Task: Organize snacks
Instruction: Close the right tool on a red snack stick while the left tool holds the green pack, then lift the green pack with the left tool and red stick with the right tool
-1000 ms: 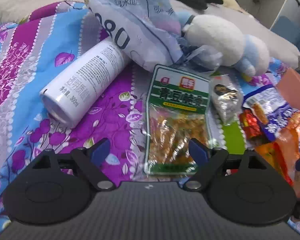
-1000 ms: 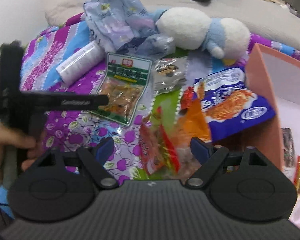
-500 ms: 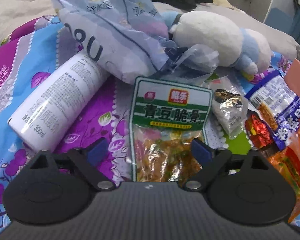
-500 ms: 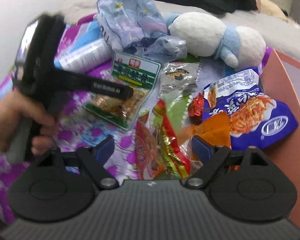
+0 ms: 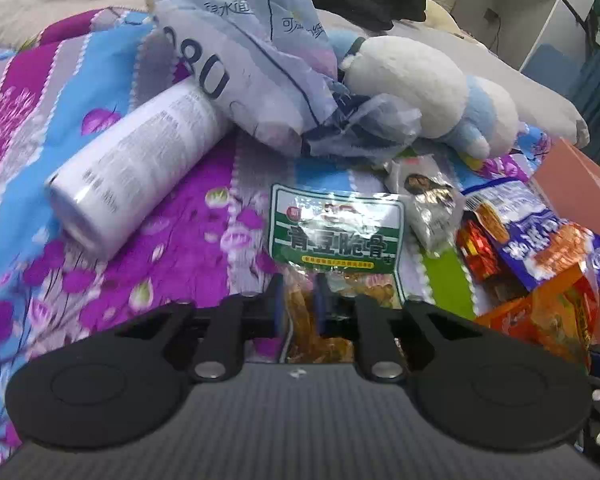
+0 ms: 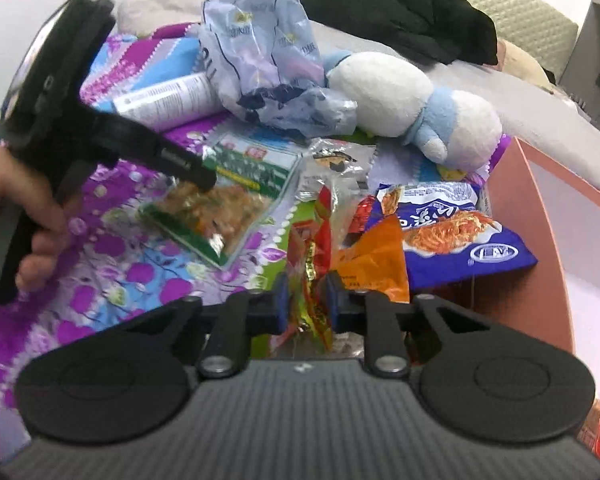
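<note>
A green-labelled snack pack (image 5: 336, 236) lies on the flowered bedspread (image 5: 180, 264). My left gripper (image 5: 299, 308) is closing its jaws on the pack's near end, and the blue pads press the clear film. The right wrist view shows the same pack (image 6: 236, 188) under the left gripper (image 6: 206, 179), which a hand (image 6: 16, 208) holds. My right gripper (image 6: 307, 302) is closing too, its pads pinching a red snack packet (image 6: 314, 248) that stands up between them. An orange packet (image 6: 374, 256) and a blue noodle pack (image 6: 456, 232) lie just behind.
A pink open box (image 6: 540, 220) stands at the right. A white spray can (image 5: 140, 168), a pale blue plastic bag (image 5: 252, 60), a white and blue plush toy (image 5: 420, 84) and a small clear packet (image 5: 432, 204) crowd the far side. Black clothing (image 6: 412, 20) lies beyond.
Both grippers went from wide open to pinched in. The left one closed on the green pack's near end, the right one on the red packet, which now stands upright.
</note>
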The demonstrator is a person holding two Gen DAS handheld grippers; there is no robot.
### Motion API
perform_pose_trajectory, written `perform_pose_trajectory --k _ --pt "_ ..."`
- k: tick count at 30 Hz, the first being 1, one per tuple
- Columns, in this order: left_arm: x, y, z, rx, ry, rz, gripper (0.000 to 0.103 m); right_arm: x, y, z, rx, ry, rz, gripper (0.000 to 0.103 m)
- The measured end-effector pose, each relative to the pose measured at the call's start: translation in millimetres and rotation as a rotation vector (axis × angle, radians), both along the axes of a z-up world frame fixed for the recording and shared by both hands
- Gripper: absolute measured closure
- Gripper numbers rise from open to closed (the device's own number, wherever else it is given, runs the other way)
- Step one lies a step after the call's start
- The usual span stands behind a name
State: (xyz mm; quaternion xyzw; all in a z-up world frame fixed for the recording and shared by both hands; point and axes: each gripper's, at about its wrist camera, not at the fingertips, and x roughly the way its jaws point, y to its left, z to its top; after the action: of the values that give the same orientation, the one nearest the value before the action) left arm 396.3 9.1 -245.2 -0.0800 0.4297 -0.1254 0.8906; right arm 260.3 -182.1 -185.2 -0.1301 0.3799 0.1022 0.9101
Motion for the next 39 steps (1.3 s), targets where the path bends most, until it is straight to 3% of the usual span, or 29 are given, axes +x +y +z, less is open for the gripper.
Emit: perform_pose_trajectory --k 4,9,14,20,26,29,31,32,34,37,39 --pt "-27.7 6.0 4.5 -0.029 0.012 0.011 0.091 -14.2 -3.7 9.7 0.072 0.018 -0.008 0.086" --pt "-75.2 27.0 8.7 -0.093 0.037 0.053 0.091 -42.1 -16.2 25.2 0.251 0.048 -0.033 0.086" --pt "-123.8 55.4 14.1 -0.141 0.056 0.1 0.092 -59.6 -26.2 25.0 0.372 0.072 -0.095 0.08" --pt "-155.6 72.2 14.5 -0.15 0.073 0.122 0.092 -69.3 -18.4 0.0 0.329 0.141 -0.095 0.08" --pt "-159.0 73.4 12.2 -0.144 0.079 0.122 0.09 -66.6 -21.9 -10.7 0.339 0.178 -0.105 0.08" --pt "-155.6 65.5 11.9 -0.096 0.083 0.111 0.076 -67.5 -21.1 -9.2 0.312 0.166 -0.081 0.08" --pt "-152.8 60.7 9.7 -0.081 0.094 0.099 0.036 -69.6 -21.3 -7.7 0.297 0.148 -0.078 0.065" --pt "-152.7 57.6 9.1 -0.076 0.091 0.091 0.029 -70.1 -22.4 -7.3 0.291 0.13 -0.081 0.059" --pt "-153.5 49.6 9.4 -0.055 0.074 0.063 0.018 -70.1 -26.0 -9.3 0.295 0.114 -0.071 0.035" --pt "-151.1 36.6 5.7 -0.021 0.076 0.031 0.006 -64.8 -27.9 -17.8 0.272 0.128 -0.073 0.034" --pt "-148.9 27.2 1.4 0.02 0.078 0.012 0.003 -61.2 -27.6 -25.4 0.256 0.134 -0.073 0.034"
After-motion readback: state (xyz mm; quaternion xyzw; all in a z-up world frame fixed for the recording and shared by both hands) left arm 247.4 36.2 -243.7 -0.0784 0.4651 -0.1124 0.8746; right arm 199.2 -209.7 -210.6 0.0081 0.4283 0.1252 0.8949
